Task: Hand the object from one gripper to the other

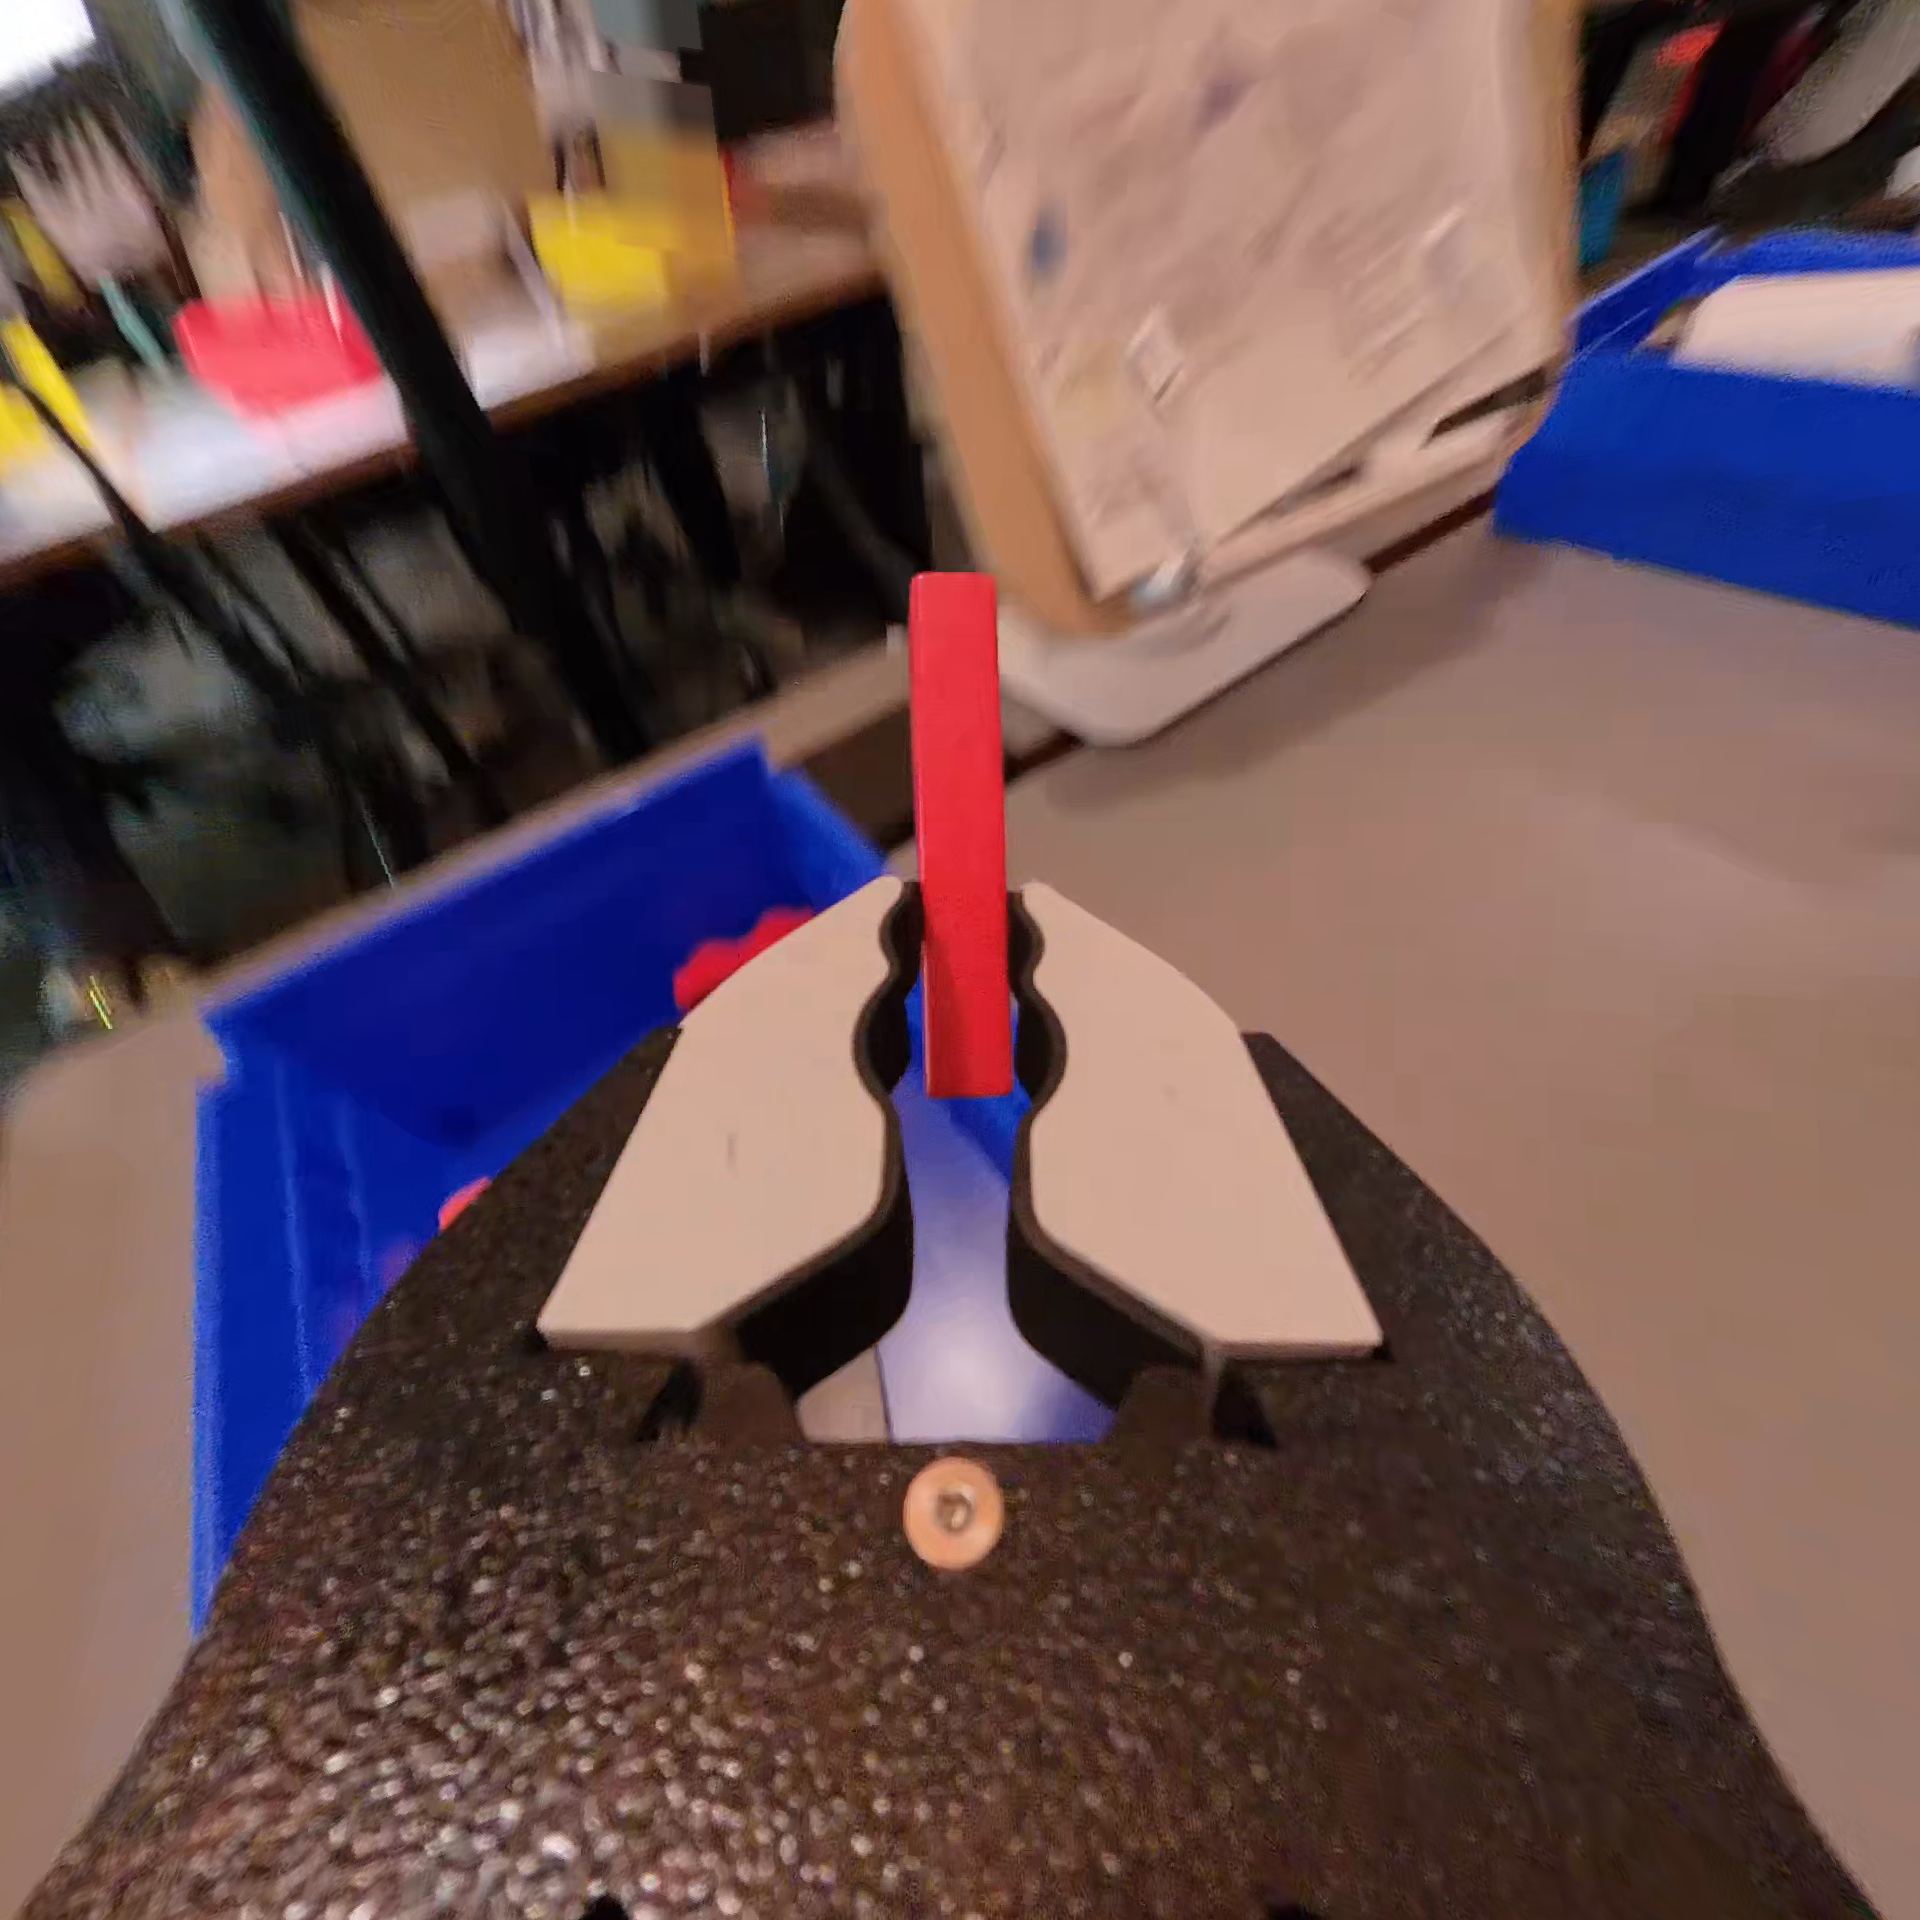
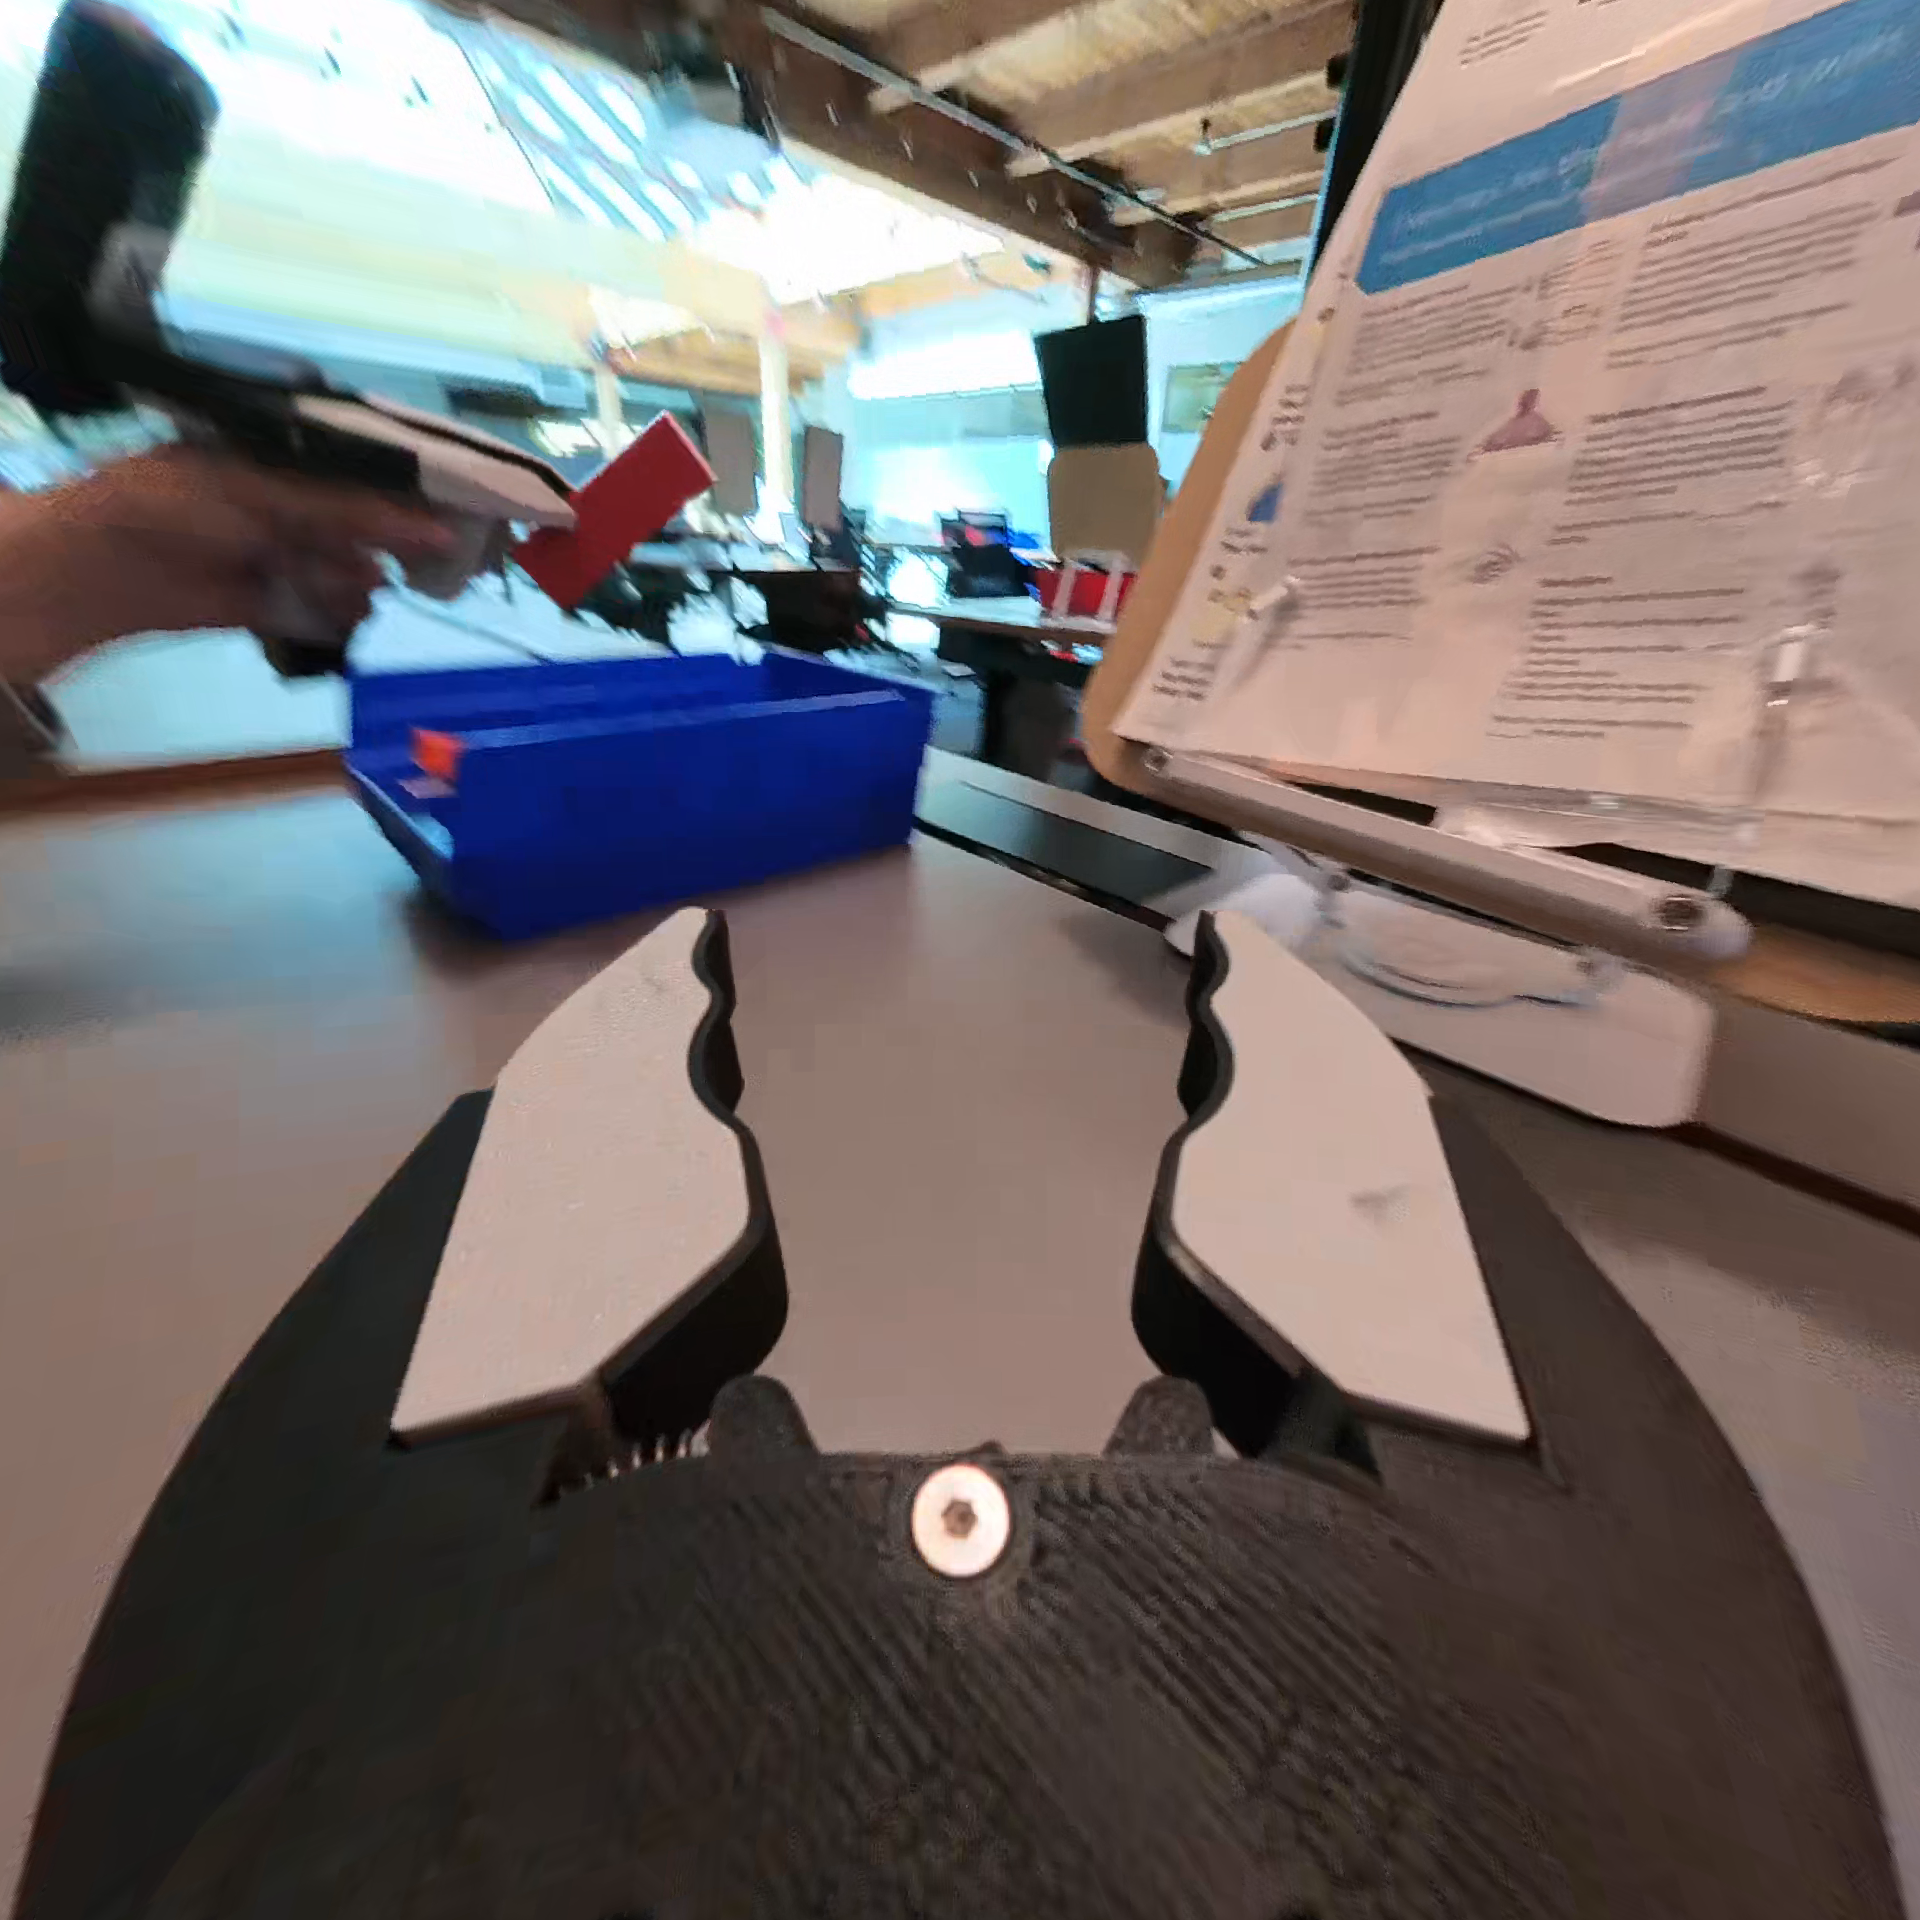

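Clamping the flat red rectangular block (image 1: 961,831) by its lower end, the left gripper (image 1: 964,904) leaves the upper end free for transfer. The right gripper (image 2: 961,935), empty and spread wide, sights this block at 10 o'clock, above the blue plastic bin (image 2: 665,769).

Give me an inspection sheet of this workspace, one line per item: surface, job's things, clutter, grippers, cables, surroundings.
Surface: grey table, bare between the grippers.
Job's things: red block clamped in the left gripper, held above the blue bin; small red pieces lie inside that bin.
Clutter: document stand with printed sheets at the table's far edge; second blue bin to its right.
Grippers: left shut on the red block; right gripper open, empty, low over the table, apart from the block.
Cables: nothing seen on the table.
Surroundings: blurred benches with red and yellow containers, desks, beamed ceiling; a person's hand holds the left gripper.
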`<state>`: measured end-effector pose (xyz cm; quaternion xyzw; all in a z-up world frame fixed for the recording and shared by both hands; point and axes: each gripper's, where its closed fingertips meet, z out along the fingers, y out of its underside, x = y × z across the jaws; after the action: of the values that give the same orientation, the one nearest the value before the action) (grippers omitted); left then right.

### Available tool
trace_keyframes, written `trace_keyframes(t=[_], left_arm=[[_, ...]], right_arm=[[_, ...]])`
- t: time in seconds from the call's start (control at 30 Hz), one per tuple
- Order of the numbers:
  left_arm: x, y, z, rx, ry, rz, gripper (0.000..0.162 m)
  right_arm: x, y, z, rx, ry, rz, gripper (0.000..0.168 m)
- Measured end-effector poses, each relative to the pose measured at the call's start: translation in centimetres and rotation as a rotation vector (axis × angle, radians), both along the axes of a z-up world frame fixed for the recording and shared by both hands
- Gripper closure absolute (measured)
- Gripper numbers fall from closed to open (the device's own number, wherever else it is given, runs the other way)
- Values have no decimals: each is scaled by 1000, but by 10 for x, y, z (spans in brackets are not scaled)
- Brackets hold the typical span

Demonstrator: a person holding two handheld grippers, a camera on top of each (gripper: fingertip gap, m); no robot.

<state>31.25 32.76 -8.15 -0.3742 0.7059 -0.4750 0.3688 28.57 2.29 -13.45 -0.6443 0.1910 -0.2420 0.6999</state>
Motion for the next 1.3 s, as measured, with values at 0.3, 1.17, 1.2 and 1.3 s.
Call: trace_keyframes(t=[0.3,1.17,1.2,1.3], left_arm=[[-49,-206,-12,684,-730,-57,148],[-79,-270,-70,959,-960,-351,147],[-78,-269,-71,935,-941,-344,147],[-75,-263,-70,788,-853,-350,143]], right_arm=[[-39,22,29,235,107,283,90],[-57,25,-14,-139,-33,426,132],[-56,26,-16,-157,-39,414,133],[-53,27,-20,-195,-75,383,133]])
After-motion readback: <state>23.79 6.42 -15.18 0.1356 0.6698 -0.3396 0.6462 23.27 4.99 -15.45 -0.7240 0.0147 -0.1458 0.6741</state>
